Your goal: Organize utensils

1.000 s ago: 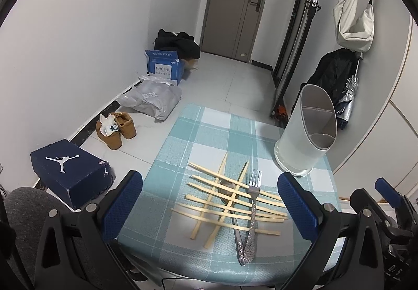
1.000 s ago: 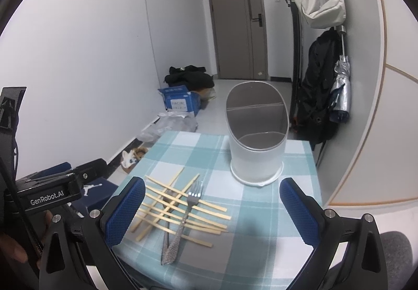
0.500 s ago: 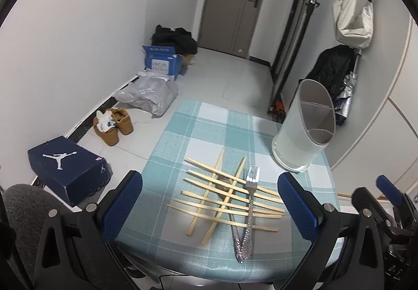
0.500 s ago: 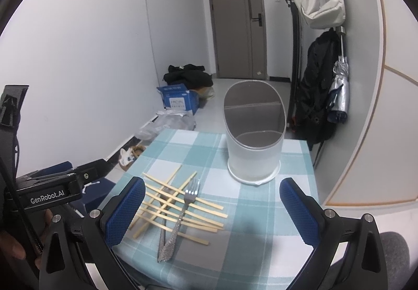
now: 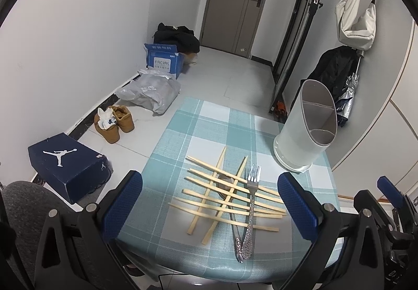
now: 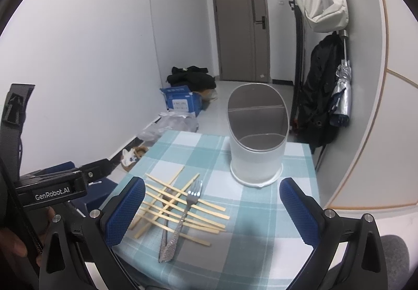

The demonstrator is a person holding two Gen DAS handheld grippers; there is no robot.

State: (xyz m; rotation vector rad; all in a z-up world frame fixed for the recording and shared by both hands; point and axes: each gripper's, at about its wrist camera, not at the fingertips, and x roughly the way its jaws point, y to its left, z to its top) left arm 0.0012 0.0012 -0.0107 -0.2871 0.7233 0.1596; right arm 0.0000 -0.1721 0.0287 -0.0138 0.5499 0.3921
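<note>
Right now the left tool hangs wide open above the near desk edge, gripping nothing. Bamboo chopsticks lie criss-crossed mid-desk, fork on top. Further right stands the white utensil holder, and the right tool gapes open too.

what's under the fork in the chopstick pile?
The fork lies on top of the crossed chopsticks. A spoon shows beneath them, its bowl and handle partly visible; the sticks cover the rest. Below is the checked tablecloth.
</note>
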